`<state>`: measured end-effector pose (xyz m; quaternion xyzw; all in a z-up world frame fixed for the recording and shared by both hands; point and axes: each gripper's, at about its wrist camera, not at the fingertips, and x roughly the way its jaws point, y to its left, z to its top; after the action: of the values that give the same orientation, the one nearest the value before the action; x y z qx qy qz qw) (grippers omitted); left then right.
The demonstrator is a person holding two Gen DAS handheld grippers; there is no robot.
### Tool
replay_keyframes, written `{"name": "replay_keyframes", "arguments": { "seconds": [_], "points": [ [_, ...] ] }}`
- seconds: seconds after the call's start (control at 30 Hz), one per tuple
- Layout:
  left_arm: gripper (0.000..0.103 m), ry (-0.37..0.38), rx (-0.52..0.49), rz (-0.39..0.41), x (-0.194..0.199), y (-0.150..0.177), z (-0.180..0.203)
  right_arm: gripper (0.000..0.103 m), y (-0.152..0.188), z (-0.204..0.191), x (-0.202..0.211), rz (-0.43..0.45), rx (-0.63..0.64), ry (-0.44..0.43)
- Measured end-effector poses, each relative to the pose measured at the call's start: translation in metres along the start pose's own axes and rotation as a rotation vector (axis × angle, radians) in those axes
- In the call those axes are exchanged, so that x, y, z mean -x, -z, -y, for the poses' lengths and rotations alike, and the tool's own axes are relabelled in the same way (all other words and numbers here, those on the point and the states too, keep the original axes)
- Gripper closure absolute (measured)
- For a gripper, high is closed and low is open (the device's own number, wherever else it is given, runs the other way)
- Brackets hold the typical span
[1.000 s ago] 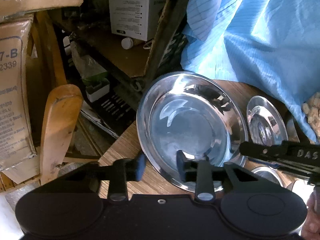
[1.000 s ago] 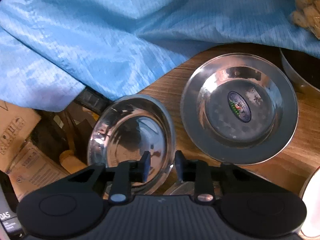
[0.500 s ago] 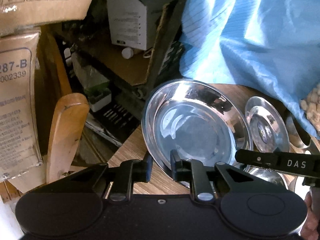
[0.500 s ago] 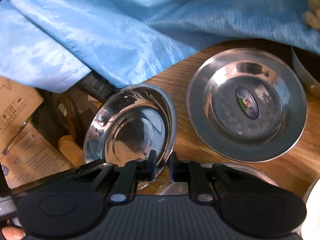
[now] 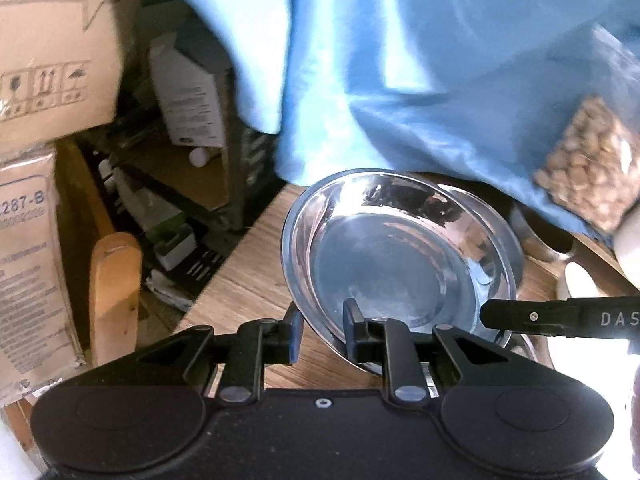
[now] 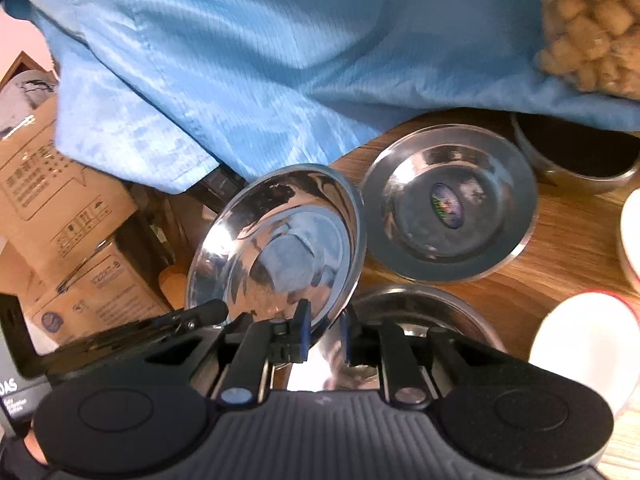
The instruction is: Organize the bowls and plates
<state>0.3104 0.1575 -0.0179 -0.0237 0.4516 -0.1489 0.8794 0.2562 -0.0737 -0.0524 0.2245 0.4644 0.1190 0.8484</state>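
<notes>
From my left tongs [image 5: 325,330], the steel bowl [image 5: 400,264] sits straight ahead, empty, its near rim caught between my two fingers; the jaws are easing apart a little, but the pads grip the rim. The bowl is round, so it has no long axis; it hangs tilted above the wooden table [image 5: 248,280], mouth turned back toward me and upward, far rim higher than the near one. Beyond it hangs a blue cloth [image 5: 440,80]. From my right tongs [image 6: 325,334], the same bowl lies ahead and to the left, tilted, mouth facing me, its right-hand rim between my fingers; these jaws too are opening slightly while pinching the rim. A finger [image 6: 208,311] of my left tongs shows at the bowl's left edge. Ahead and right, a steel plate [image 6: 448,204] lies flat on the table, holding only a sticker. Just under my right finger sits another steel bowl [image 6: 420,308], contents unclear
</notes>
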Motion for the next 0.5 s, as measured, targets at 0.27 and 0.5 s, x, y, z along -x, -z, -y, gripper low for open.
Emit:
{"name": "replay_keyframes", "arguments": {
  "seconds": [0.27,0.5],
  "points": [
    [0.081,0.012,-0.095,-0.054,0.001,0.022,0.039,0.083,0.026,0.024,0.028,-0.034,-0.005,0.026],
    [0.080,0.002,-0.093,-0.111,0.001,0.037,0.053,0.083,0.037,0.042,0.035,-0.075,-0.035,0.014]
  ]
}}
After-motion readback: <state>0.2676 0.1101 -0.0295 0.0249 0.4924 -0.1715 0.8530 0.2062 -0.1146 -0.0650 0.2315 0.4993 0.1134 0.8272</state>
